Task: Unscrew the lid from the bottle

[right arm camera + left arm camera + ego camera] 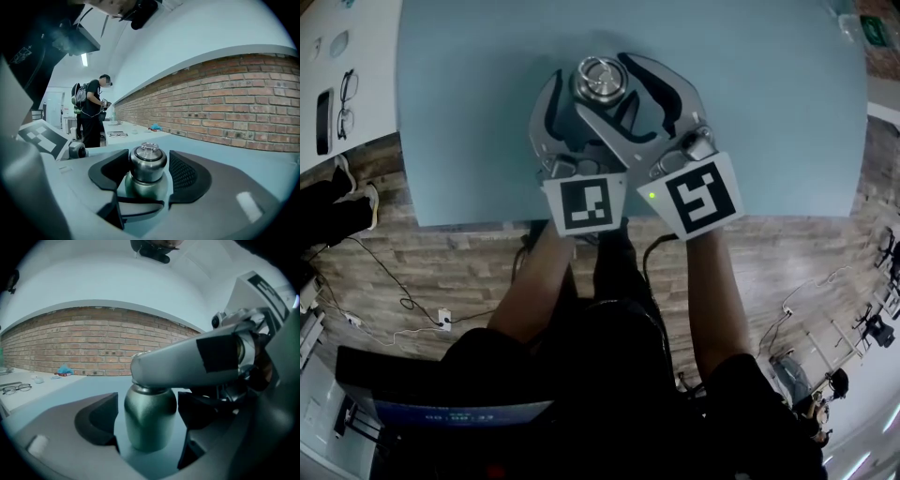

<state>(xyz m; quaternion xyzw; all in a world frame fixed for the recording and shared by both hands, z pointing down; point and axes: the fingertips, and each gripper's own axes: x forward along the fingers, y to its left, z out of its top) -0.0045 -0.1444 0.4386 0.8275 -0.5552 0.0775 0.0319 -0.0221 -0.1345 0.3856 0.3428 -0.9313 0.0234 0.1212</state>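
Observation:
A dull metal bottle stands upright on the pale blue table, topped by a shiny steel lid with a small ring handle. My left gripper reaches round the bottle's body from the near side. Thin gaps show between its dark pads and the metal. My right gripper sits higher and crosses over the left one, its jaws either side of the lid. The left pad is close against the lid. A sliver of space shows at the right pad.
The bottle stands near the table's front edge, close to the person's body. A white counter at the left carries glasses and a phone. A brick wall runs behind. A person stands far off at that counter.

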